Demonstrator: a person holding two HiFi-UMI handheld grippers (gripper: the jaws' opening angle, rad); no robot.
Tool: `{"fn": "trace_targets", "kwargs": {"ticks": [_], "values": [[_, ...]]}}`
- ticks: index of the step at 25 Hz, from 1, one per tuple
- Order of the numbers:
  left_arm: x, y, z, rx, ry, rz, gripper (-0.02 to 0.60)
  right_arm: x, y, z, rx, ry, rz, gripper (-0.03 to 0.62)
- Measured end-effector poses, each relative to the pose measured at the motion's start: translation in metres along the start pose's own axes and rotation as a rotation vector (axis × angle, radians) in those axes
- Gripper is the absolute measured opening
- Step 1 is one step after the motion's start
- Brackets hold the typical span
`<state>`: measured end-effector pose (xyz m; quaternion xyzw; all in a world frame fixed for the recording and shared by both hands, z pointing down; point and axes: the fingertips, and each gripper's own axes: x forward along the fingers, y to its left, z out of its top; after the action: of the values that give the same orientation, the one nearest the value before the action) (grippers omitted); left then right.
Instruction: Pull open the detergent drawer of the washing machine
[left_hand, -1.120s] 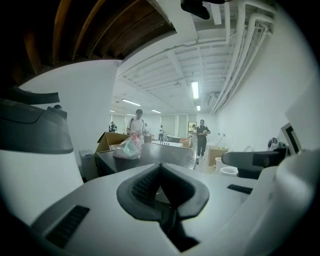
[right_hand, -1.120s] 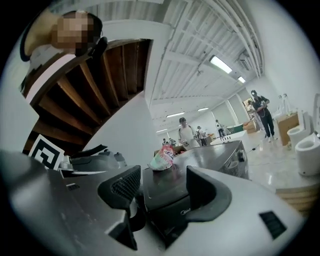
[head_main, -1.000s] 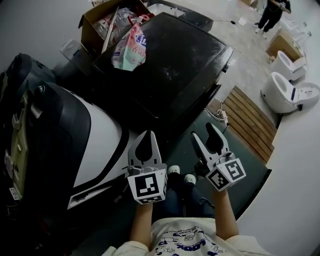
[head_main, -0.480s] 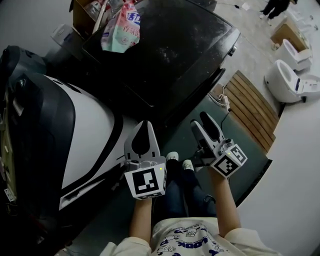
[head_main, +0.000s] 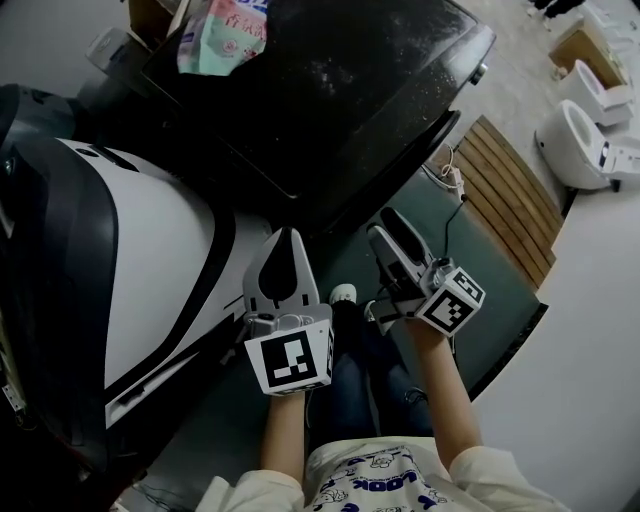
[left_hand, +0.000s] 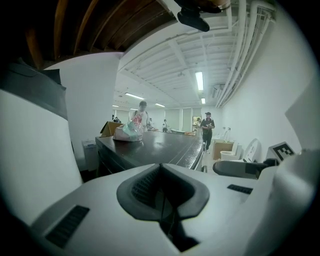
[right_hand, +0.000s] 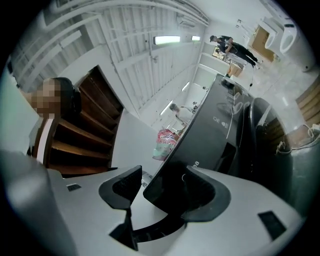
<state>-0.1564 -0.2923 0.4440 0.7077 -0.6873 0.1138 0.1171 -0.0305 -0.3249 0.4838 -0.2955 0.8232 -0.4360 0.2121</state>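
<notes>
Head view: your left gripper (head_main: 285, 235) and right gripper (head_main: 390, 226) have sunk toward the washing machine (head_main: 330, 90), and the right one has rolled sideways. This is approach only.

Left gripper view: tongs pressed together, empty. Cardboard box (left_hand: 109, 129) behind the bag (left_hand: 129, 131), contents unseen.

Right gripper view: tongs spread, just eased inward, nothing between. The likely drawer (right_hand: 226, 156) is shut, ahead on the front.

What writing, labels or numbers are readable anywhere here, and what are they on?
"LOOK": upside down on the person's T-shirt; the other print there is unreadable.
Plastic bag: red print, too blurred to read.
Washing machine front: small marks, too small to read.
</notes>
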Motion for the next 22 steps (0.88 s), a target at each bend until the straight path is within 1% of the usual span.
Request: {"fn": "trace_targets", "kwargs": {"ticks": [5,8,14,17,22], "values": [[0.009,-0.003,-0.011,-0.003,0.005,0.004,0.015,0.002,-0.020,-0.008,0.109,-0.003,0.044,0.262],[0.014,-0.004,-0.015,-0.030,-0.001,0.015,0.015,0.003,-0.034,-0.010,0.153,-0.016,0.054,0.262],[0.020,-0.003,-0.025,-0.080,-0.004,0.034,0.015,0.005,-0.056,-0.015,0.186,-0.017,0.071,0.261],[0.021,-0.003,-0.033,-0.064,0.010,0.028,0.015,0.009,-0.063,-0.021,0.205,-0.006,0.084,0.261],[0.022,-0.001,-0.043,-0.073,0.022,0.035,0.015,0.015,-0.074,-0.028,0.227,-0.010,0.088,0.262]]}}
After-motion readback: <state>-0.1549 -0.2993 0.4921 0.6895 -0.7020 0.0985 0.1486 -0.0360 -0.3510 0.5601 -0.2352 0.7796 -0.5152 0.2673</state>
